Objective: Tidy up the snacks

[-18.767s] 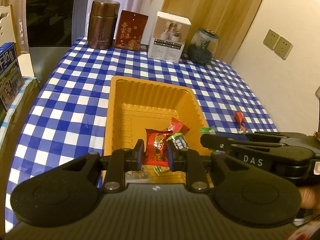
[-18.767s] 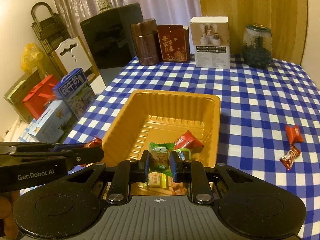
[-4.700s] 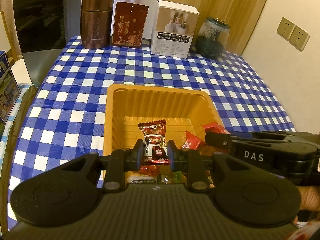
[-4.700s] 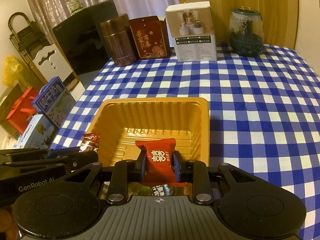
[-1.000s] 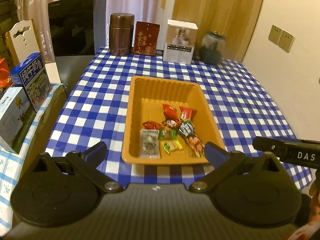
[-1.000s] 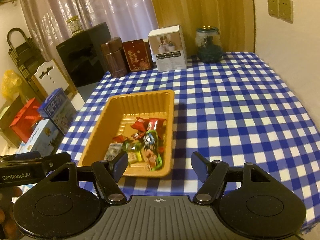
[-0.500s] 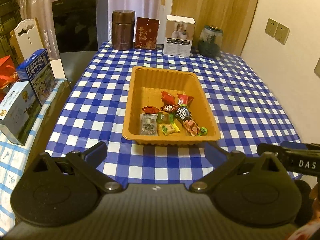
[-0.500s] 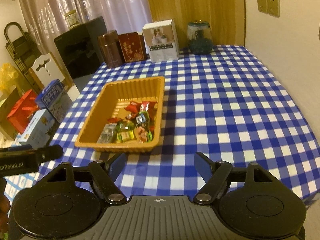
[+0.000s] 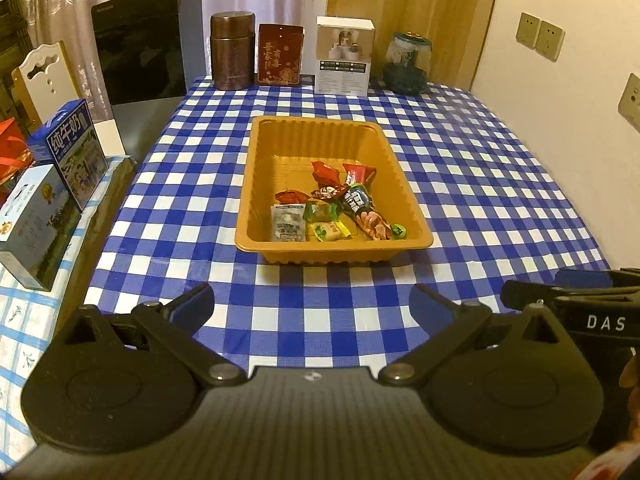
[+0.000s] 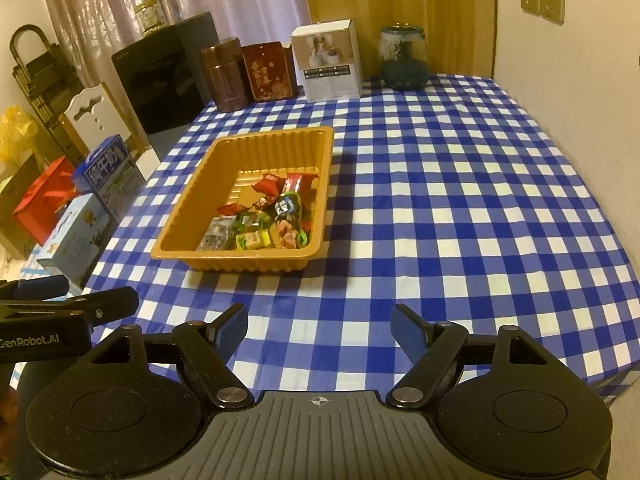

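right gripper (image 9: 560, 286) reads "das", left gripper (image 10: 72, 300) "genrobot.ai".

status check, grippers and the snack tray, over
Left gripper open, empty. Right gripper open, empty. Snacks all in orange tray, none loose on the checkered tablecloth. Nothing in the way.

left gripper (image 9: 312, 300): jaws wide apart, empty, over table's near edge | orange tray (image 9: 404, 184): mid-table, wrapped snacks (image 9: 336, 204) piled in its near half | right gripper (image 9: 576, 296): at near right corner
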